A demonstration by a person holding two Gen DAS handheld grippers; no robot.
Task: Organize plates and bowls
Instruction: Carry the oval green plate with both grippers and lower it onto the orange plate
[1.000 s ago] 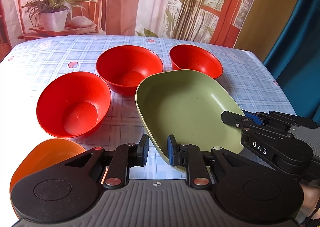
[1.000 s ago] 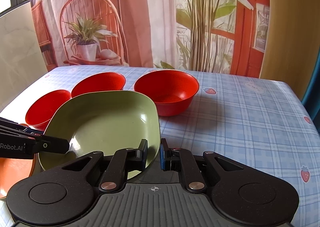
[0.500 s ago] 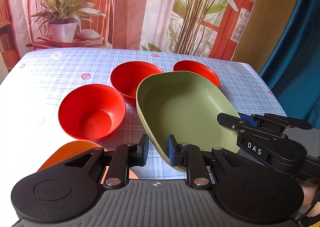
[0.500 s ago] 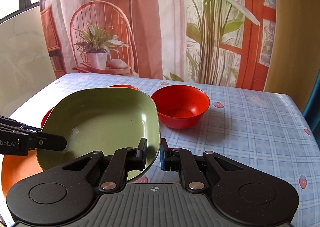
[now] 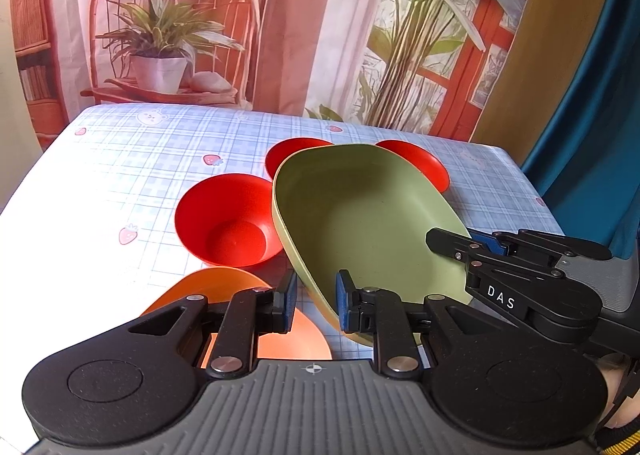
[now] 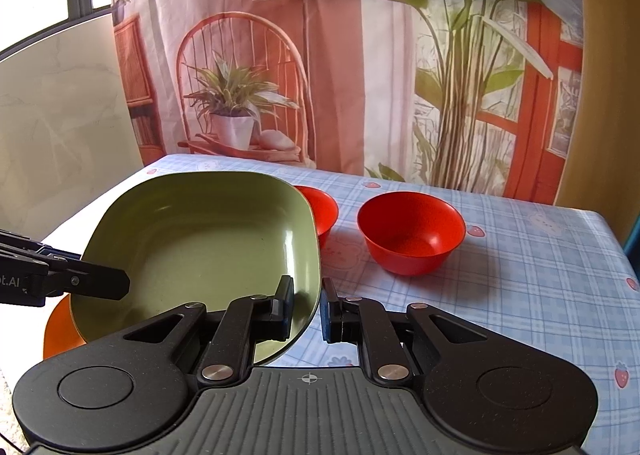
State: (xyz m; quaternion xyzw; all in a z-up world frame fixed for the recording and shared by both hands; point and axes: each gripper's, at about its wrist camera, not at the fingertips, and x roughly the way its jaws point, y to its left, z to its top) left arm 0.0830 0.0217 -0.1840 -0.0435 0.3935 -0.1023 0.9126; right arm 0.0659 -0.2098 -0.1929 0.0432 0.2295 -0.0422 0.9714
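Note:
A green square plate (image 5: 368, 223) is held off the table by both grippers and tilts. My left gripper (image 5: 316, 301) is shut on its near left rim. My right gripper (image 6: 308, 309) is shut on its near right rim, with the plate (image 6: 200, 247) to its left. An orange plate (image 5: 224, 287) lies on the table below the green one; its edge shows in the right wrist view (image 6: 60, 331). Three red bowls stand on the table: one at the left (image 5: 228, 219), two partly hidden behind the green plate (image 5: 288, 153) (image 5: 420, 163).
The table (image 5: 140, 159) has a blue checked cloth with strawberry prints. One red bowl (image 6: 412, 237) stands to the right of the plate with bare cloth around it. A printed curtain hangs behind the table. The table's right edge is close to a blue curtain (image 5: 592, 135).
Both grippers have lifted the green plate higher off the table and pulled back. The red bowls now look smaller and farther, and two are partly covered by the plate.

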